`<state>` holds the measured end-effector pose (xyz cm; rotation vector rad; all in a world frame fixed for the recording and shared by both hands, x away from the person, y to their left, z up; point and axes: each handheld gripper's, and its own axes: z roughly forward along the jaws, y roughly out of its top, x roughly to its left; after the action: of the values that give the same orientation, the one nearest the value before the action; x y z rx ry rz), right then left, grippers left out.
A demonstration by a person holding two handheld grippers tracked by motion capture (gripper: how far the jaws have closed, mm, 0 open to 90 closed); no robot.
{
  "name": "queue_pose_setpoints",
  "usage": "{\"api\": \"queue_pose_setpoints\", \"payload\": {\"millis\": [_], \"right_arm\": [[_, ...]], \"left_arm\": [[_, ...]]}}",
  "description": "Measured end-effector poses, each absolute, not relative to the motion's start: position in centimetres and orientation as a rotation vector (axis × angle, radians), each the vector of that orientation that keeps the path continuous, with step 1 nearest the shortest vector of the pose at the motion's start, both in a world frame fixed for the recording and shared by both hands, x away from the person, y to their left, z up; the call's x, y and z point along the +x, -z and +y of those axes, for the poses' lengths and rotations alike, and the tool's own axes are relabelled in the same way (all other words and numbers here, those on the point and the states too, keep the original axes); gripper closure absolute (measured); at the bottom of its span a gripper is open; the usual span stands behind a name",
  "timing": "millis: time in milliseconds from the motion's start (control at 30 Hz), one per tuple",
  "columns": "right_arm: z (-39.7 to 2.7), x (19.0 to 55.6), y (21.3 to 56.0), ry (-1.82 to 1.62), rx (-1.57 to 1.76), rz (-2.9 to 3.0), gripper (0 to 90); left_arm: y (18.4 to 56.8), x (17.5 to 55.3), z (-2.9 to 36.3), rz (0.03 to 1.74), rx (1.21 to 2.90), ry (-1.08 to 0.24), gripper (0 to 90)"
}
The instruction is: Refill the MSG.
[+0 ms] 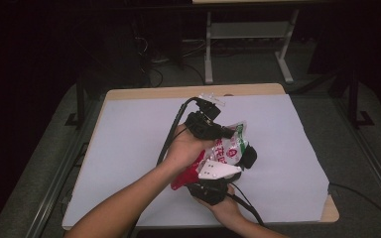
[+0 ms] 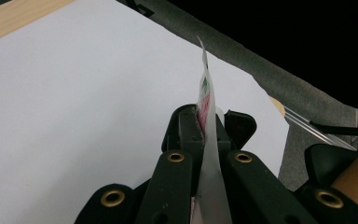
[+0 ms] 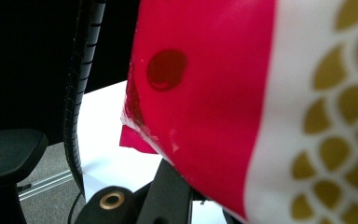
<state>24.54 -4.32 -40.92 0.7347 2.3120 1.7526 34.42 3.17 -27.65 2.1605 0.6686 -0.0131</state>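
left gripper (image 2: 208,122) clamped on snack bag (image 1: 230,144) edge, right gripper (image 1: 217,174) clamped on bag too, above white table (image 1: 129,144)

- Left tongs (image 1: 226,133) are clamped shut, gripped by the left hand (image 1: 188,148), forearm reaching in diagonally.
- Right tongs (image 1: 218,174) are closed too, right hand (image 1: 223,204) below, just beside them.

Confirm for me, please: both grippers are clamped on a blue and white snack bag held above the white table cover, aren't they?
Not quite: the snack bag is red and white with some green, not blue, as the high view shows. The left gripper and the right gripper are indeed both clamped on it above the white table cover.
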Motion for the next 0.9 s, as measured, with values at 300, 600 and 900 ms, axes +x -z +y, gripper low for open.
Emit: {"api": "queue_pose_setpoints", "payload": {"millis": [300, 600, 900], "right_arm": [[-4.39, 24.56, 40.83, -1.759, 0.737, 2.305, 90.0], [-4.33, 24.55, 40.97, -1.767, 0.746, 2.315, 90.0], [-4.17, 24.5, 41.0, -1.78, 0.735, 2.319, 90.0]], "left_arm": [[27.55, 34.37, 3.12, 0.67, 2.148, 0.008, 90.0], [27.83, 34.42, 3.15, 0.674, 2.151, 0.005, 89.9], [27.81, 34.38, 3.2, 0.69, 2.158, 0.005, 89.9]]}}
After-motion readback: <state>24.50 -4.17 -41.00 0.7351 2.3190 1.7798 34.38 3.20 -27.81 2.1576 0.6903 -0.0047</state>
